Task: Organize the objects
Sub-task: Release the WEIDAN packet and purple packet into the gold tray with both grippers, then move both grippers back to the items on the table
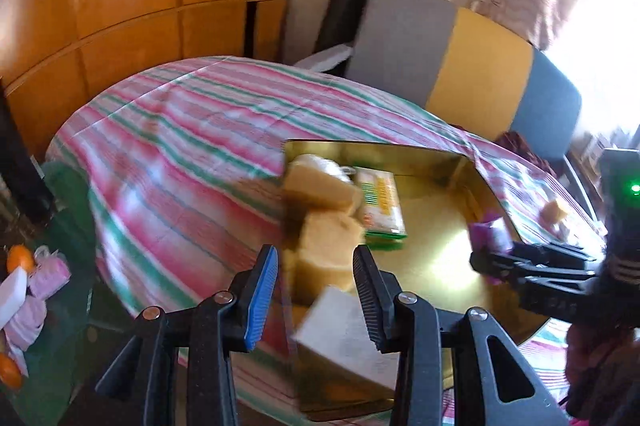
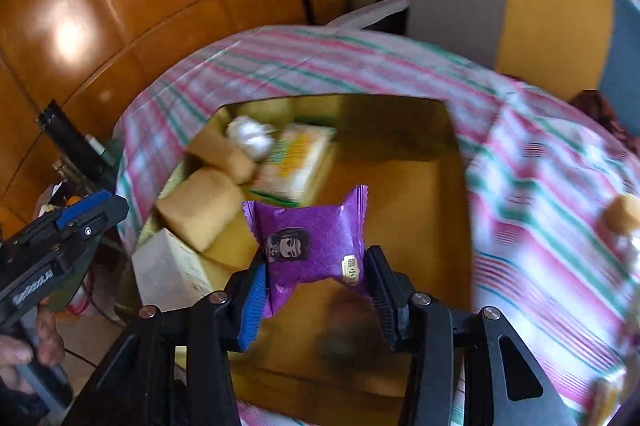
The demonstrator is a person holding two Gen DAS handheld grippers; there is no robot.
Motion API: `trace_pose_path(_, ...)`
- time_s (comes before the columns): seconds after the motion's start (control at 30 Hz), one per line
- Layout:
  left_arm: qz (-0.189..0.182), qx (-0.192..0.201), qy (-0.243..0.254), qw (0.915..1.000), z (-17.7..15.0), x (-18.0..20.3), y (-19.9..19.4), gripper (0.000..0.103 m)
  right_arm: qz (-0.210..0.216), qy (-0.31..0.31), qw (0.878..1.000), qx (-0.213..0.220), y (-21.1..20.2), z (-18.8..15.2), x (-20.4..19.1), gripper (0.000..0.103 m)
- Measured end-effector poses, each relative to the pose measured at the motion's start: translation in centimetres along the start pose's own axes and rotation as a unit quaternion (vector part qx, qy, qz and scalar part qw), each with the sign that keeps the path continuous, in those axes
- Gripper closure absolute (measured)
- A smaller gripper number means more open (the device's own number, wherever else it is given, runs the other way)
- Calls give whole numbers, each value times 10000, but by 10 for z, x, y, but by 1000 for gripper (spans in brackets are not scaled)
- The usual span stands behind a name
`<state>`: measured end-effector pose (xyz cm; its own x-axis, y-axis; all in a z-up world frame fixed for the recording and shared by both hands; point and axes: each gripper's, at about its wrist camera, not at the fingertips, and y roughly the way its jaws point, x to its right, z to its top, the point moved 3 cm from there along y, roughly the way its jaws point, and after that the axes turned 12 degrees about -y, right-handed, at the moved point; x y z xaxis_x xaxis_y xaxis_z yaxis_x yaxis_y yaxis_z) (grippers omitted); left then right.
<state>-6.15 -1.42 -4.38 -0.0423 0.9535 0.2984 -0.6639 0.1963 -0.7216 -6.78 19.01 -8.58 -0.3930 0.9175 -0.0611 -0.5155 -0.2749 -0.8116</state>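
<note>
Glossy orange-brown cupboard doors (image 2: 120,6) fill the left of the scene, and below them in the right wrist view the left gripper (image 2: 72,218) hangs at the table's edge. In its own view its jaws stand partly apart with nothing pressed between the pads; a white box (image 1: 340,338) and two sponge-like yellow blocks (image 1: 328,246) lie beyond them.

Further right sits the gold tray (image 2: 400,186) on the pink and green striped cloth (image 2: 540,206). Along its left side are the blocks, a white crumpled thing (image 2: 248,134) and a green and yellow packet (image 2: 296,162); its middle and right floor are bare.

Over that bare floor the right gripper (image 2: 316,282) holds the purple snack packet (image 2: 312,238), pads pinching its sides, the crimped ends sticking up free.

The step in hand looks like setting the packet in the tray. To do it well, I would bring it low over the bare floor just right of the green packet, keep it level, let go only when its underside is close to the gold surface, then lift straight up so the pads do not drag the wrapper.

At the far right one more yellow block (image 2: 622,214) lies on the cloth, outside the tray.
</note>
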Motion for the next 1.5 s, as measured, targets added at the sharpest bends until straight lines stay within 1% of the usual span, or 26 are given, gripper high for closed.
trace_pose_path(0.1, 133, -8, -230, 9996, 4, -20, 4, 64, 199, 35, 9997, -167, 30, 16, -17, 55)
trace_pose_path(0.17, 178, -40, -326, 9993, 4, -29, 6, 64, 359, 30, 9988, -319, 52, 27, -28, 52)
trace_pose_path(0.23, 205, -72, -374, 9991, 4, -35, 8, 64, 315, 2, 9984, -477, 69, 30, -34, 49)
trace_pose_path(0.33, 198, -105, -419, 9989, 4, -38, 11, 64, 412, 4, 9973, -614, 83, 30, -43, 47)
trace_pose_path(0.4, 192, -115, -421, 9989, 2, -38, 13, 64, 444, -10, 9972, -605, 83, 28, -45, 43)
trace_pose_path(0.43, 186, -129, -419, 9989, 1, -38, 13, 64, 464, -8, 9973, -573, 81, 27, -46, 38)
trace_pose_path(0.47, 181, -135, -410, 9989, 1, -37, 13, 64, 473, -2, 9974, -537, 79, 26, -46, 34)
trace_pose_path(0.7, 69, -22, -259, 9996, 1, -25, 3, 64, 493, 157, 9983, -260, 51, 22, -35, 27)
trace_pose_path(0.73, 51, -16, -232, 9997, 1, -23, 2, 64, 474, 184, 9985, -213, 45, 21, -35, 25)
trace_pose_path(0.93, -73, 35, -2, 10000, -2, -6, -8, 64, 139, 176, 9997, 57, 10, 8, -28, 20)
trace_pose_path(1.07, -136, 70, 201, 9997, -6, 6, -13, 64, -111, 130, 9995, 275, -15, 0, -18, 15)
trace_pose_path(1.17, -176, 84, 370, 9991, -10, 17, -17, 64, -313, 117, 9986, 403, -33, -7, -9, 13)
trace_pose_path(1.33, -285, 26, 603, 9978, -16, 35, -19, 64, -577, 313, 9965, 518, -59, -25, 18, 12)
trace_pose_path(1.5, -406, -54, 910, 9950, -23, 60, -18, 64, -856, 692, 9919, 640, -84, -44, 56, 11)
